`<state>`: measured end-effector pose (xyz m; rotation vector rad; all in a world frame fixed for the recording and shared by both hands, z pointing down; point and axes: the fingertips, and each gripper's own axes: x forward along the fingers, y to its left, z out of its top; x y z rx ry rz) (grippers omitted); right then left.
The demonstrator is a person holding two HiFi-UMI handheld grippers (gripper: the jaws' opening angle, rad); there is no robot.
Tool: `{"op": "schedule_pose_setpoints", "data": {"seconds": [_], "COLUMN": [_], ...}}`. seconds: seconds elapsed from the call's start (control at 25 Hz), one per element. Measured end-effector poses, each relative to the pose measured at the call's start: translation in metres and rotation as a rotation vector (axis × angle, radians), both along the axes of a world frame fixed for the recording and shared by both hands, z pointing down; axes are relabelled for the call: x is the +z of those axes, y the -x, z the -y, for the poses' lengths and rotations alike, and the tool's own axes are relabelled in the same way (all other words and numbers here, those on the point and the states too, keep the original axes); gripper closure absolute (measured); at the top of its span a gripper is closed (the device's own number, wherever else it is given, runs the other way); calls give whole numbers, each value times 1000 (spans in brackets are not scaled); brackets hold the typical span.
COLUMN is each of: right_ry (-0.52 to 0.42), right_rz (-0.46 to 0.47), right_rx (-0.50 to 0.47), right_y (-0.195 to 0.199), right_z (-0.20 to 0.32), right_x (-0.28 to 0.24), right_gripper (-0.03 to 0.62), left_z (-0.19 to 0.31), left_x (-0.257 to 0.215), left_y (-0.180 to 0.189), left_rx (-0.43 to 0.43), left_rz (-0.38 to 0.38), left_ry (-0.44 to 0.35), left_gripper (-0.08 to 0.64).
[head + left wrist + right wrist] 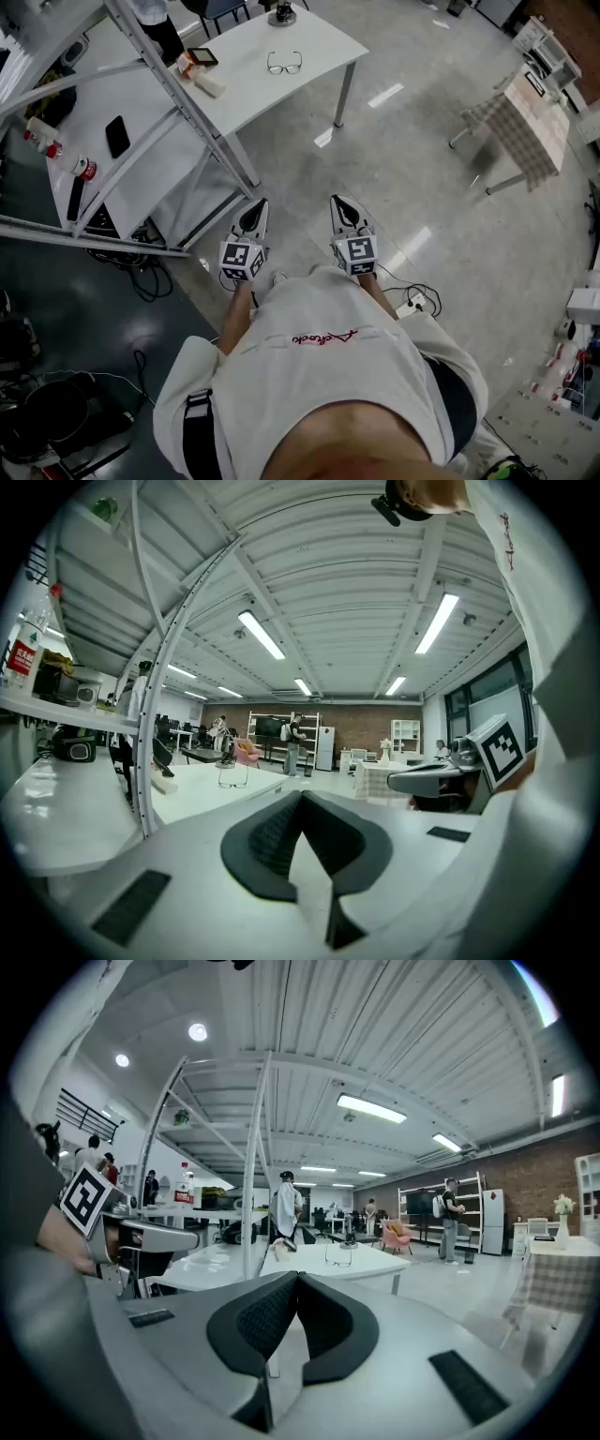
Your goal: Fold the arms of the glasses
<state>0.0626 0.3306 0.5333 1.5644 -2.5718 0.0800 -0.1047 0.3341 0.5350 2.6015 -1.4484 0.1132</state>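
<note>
Over the floor (403, 178), left hand-held gripper (256, 210) and right hand-held gripper (343, 205) point level (both closed).

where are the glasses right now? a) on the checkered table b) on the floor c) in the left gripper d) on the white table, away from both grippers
d: the glasses lie on the white table, while the left gripper and right gripper are shut and empty, close to the person's body.
</note>
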Motion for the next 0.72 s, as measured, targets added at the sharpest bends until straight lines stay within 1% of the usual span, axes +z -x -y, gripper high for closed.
{"op": "schedule_pose_setpoints", "data": {"seconds": [0.16, 0.48, 0.72], "right_ry": [-2, 15, 14], "right_rz": [9, 0, 4], "right_rx": [-21, -45, -68], "right_y": [-4, -32, -48], "right_z": [6, 20, 30], "right_x": [1, 10, 14], "right_gripper": [577, 577, 577], "left_z": [6, 14, 14], "left_x": [5, 13, 25], "left_y": [-11, -48, -69], "left_rx": [1, -16, -24], "left_rz": [3, 5, 20], "left_ry": [8, 20, 42], "left_gripper": [534, 534, 534]}}
